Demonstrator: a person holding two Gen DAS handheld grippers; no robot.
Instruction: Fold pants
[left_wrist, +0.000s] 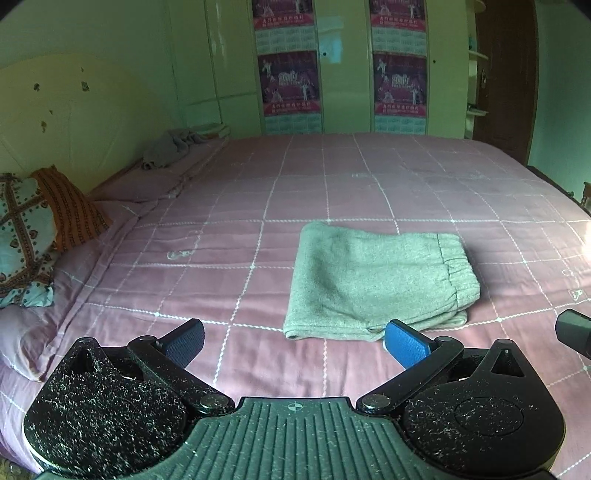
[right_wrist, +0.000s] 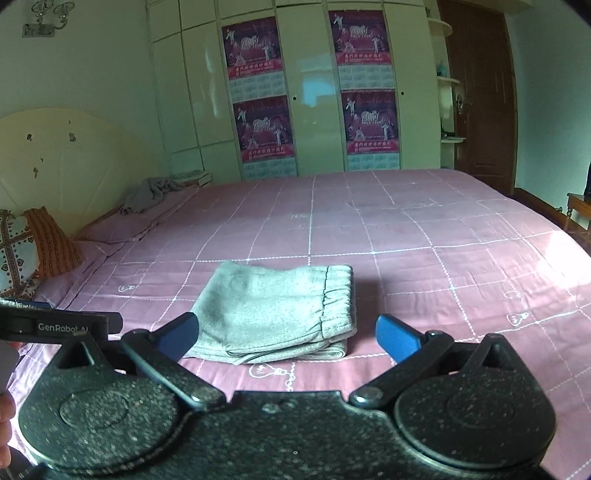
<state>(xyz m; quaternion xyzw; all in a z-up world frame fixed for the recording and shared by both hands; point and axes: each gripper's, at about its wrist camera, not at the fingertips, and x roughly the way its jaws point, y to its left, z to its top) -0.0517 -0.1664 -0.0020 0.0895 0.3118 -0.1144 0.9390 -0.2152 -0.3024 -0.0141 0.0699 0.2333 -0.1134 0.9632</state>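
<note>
The grey knit pants (right_wrist: 273, 314) are lying folded into a compact stack on the pink checked bedsheet (right_wrist: 424, 258). The left hand-held gripper (left_wrist: 293, 341) and the right hand-held gripper (right_wrist: 288, 334) are both gaping wide, gripping nothing. Judging the fold complete, lifting clear without snagging the stack is what matters.

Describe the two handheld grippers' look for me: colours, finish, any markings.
Both the left gripper and right gripper have black speckled round housings, black link arms with silver pivot bolts, and blue-padded fingers. White "GenRobot AI" lettering marks the left gripper seen from the right wrist view.
</note>
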